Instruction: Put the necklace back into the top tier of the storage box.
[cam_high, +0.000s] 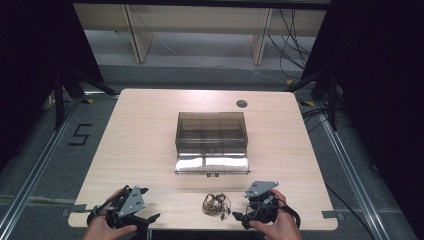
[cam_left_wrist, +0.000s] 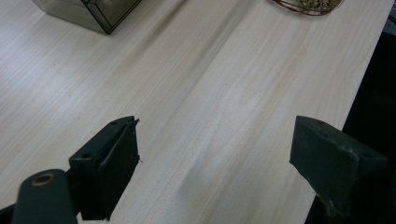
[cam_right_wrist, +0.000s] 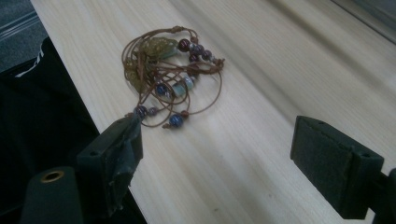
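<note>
A pale, straight-grained wooden table (cam_high: 140, 145) is showing a light beige tone under the lamps. Near its front edge, a tangled brown cord necklace (cam_right_wrist: 169, 74) is displaying dark red, deep blue and pale blue-green beads beside an olive-green pendant. A smoky, grey-brown see-through plastic box (cam_high: 211, 132) is gleaming white along its lowered front flap. The black left gripper (cam_high: 150, 218) and the black right gripper (cam_high: 236, 216) are each carrying a grey plate.

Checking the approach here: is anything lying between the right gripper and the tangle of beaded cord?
Nothing visible does. The right gripper is open, and bare table lies between its jaws and the beaded cord.
</note>
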